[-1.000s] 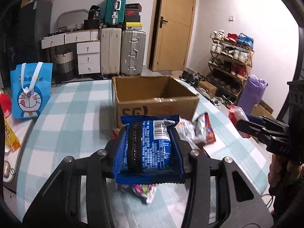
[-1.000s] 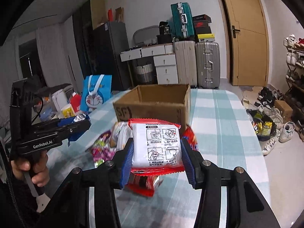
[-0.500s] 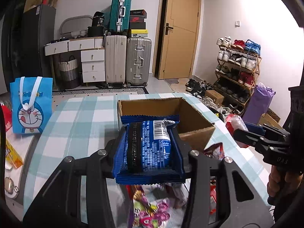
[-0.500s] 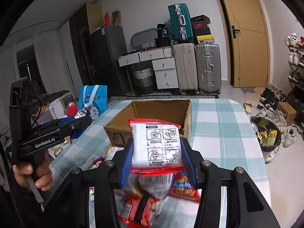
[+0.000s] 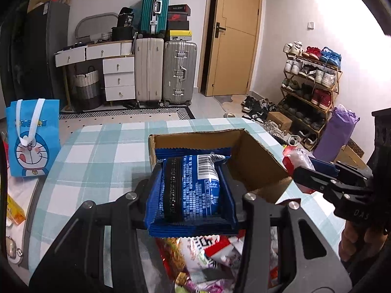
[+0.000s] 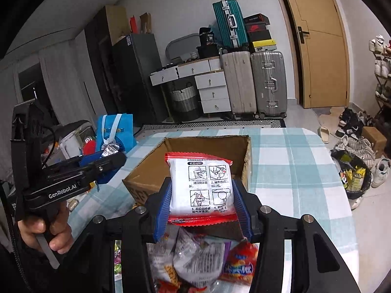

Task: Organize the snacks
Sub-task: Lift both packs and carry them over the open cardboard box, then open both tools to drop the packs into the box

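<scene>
Carrying two packets at once, I have the left tongs (image 5: 190, 193) clamped on a blue snack packet (image 5: 191, 190) and the right tongs (image 6: 202, 207) clamped on a white-and-red snack packet (image 6: 201, 190), both held up just short of the open cardboard box (image 5: 256, 161) on the checked table (image 5: 92, 151). What I can see of the box looks empty, so I judge the sorting barely begun. A loose pile of snacks (image 6: 202, 261) lies below, too jumbled to count.

Checked table (image 5: 97, 151); cardboard box (image 5: 256, 161); snack pile (image 6: 200, 256); blue bag (image 5: 33, 139)
</scene>
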Demonstrator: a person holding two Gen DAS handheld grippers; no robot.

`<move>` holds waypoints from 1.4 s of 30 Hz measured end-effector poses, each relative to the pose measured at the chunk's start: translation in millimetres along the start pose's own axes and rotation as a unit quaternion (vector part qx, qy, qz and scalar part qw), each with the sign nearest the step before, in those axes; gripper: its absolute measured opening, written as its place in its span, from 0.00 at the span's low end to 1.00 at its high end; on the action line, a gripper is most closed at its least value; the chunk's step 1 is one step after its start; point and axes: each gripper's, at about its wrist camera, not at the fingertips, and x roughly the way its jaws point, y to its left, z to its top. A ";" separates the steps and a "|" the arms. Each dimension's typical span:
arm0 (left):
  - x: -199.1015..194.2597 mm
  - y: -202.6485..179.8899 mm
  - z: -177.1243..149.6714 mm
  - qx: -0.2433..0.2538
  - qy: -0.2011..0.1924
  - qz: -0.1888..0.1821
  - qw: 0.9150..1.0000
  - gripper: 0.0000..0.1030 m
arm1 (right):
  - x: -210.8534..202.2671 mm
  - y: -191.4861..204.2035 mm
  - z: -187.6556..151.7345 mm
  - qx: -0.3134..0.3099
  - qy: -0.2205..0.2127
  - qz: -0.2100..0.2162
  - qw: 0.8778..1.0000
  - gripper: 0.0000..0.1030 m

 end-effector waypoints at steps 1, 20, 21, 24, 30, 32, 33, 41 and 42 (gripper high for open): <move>5.0 -1.3 1.5 0.003 -0.001 0.004 1.000 0.40 | 2.7 0.2 1.7 0.001 -0.001 0.002 1.000 0.47; 87.7 1.6 15.2 0.012 0.030 -0.012 0.999 0.40 | 77.5 -5.6 18.5 0.007 0.029 0.016 0.999 0.47; 91.1 1.8 14.7 0.013 0.031 -0.011 0.999 0.40 | 81.1 -7.1 17.9 0.008 0.031 0.016 0.999 0.47; 103.0 0.0 11.0 0.018 0.041 -0.007 0.999 0.40 | 88.7 -11.6 16.1 0.009 0.036 0.013 0.999 0.47; 119.5 1.4 7.6 0.007 0.056 -0.009 0.998 0.40 | 93.2 -17.6 15.4 0.009 0.033 0.007 0.999 0.47; 120.5 2.1 8.7 0.003 0.056 -0.012 0.998 0.43 | 91.6 -17.3 15.8 0.010 0.032 0.012 0.999 0.47; 119.5 2.5 8.9 0.002 0.056 -0.014 0.998 0.45 | 90.9 -17.0 16.1 0.010 0.031 0.011 0.999 0.47; 78.1 3.4 4.6 0.009 0.032 0.000 0.999 0.94 | 60.9 -13.8 14.5 0.000 0.009 -0.001 1.000 0.62; 72.1 3.8 2.4 0.010 0.031 0.007 0.999 1.00 | 56.0 -13.5 14.6 0.000 0.007 0.000 1.000 0.73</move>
